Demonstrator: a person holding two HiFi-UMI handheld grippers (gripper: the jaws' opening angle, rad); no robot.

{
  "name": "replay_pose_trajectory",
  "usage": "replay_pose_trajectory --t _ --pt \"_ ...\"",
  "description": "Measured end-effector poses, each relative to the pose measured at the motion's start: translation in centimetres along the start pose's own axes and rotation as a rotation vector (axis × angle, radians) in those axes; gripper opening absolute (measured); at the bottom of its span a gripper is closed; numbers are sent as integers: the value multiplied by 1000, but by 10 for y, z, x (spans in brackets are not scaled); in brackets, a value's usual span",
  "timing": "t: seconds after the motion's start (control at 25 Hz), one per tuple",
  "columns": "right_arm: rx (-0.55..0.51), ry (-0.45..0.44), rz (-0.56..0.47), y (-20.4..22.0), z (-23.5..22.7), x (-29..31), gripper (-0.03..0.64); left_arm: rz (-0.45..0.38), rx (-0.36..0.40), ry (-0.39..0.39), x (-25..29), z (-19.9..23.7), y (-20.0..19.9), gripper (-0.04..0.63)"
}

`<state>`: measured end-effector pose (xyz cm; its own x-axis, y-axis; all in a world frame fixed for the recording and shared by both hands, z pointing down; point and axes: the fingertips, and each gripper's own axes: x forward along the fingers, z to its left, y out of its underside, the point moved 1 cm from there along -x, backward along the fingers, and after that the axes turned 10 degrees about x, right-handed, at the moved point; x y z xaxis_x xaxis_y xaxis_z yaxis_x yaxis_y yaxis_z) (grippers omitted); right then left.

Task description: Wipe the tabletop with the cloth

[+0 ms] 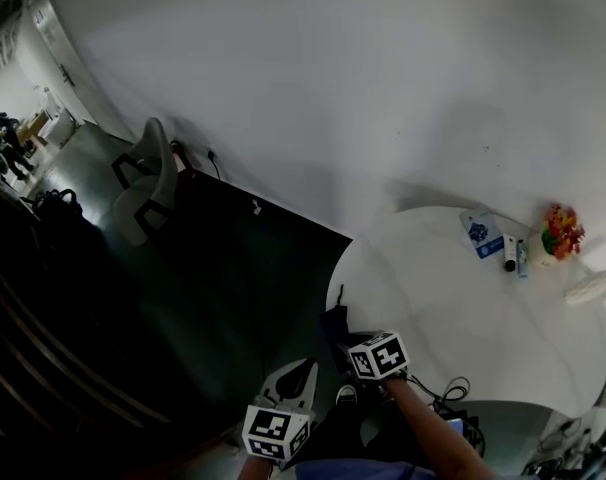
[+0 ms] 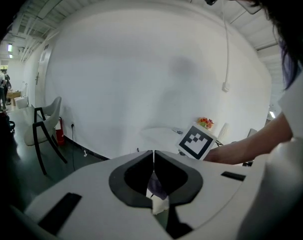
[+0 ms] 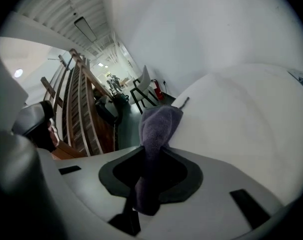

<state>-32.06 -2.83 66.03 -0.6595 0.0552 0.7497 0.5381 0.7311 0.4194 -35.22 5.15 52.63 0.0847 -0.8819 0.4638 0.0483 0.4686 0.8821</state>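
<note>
My right gripper [image 3: 152, 151] is shut on a purple cloth [image 3: 156, 126]; the cloth sticks up out of the jaws and hangs down behind them. It is held just off the near left edge of the round white table [image 3: 241, 129]. In the head view the cloth [image 1: 333, 325] shows as a dark bundle at the table [image 1: 463, 318] rim, ahead of the right gripper [image 1: 341, 336] and its marker cube. My left gripper [image 2: 153, 156] has its jaws closed together with nothing held at the tips. It hangs lower left of the right one, off the table [image 1: 305, 370].
At the table's far right stand a small pot of flowers [image 1: 559, 234], a blue-and-white packet [image 1: 478, 230], a small bottle [image 1: 510, 253] and a white crumpled cloth [image 1: 589, 288]. A white chair [image 1: 148, 183] stands on the dark floor at left. Cables [image 1: 443, 393] lie under the table's near edge.
</note>
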Motion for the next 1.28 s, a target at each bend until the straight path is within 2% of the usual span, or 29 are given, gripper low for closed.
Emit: replay_pose_trajectory --t 0.16,0.28,0.52,0.88,1.04,1.28 --pt "43 21 -2 6 -15 -8 87 10 16 32 8 -9 0 20" --pt "37 50 -8 13 -29 -23 87 1 34 66 18 -21 -9 20" --pt "80 100 -47 37 -67 -64 87 -12 103 171 45 -66 -25 20" --pt "143 205 -91 95 -156 -150 87 -24 159 285 76 -168 -44 20" --pt "173 246 -113 121 -198 -199 87 -13 183 349 91 -230 -47 20" --pt "218 257 -154 172 -256 -261 87 -11 206 425 111 -323 -53 20"
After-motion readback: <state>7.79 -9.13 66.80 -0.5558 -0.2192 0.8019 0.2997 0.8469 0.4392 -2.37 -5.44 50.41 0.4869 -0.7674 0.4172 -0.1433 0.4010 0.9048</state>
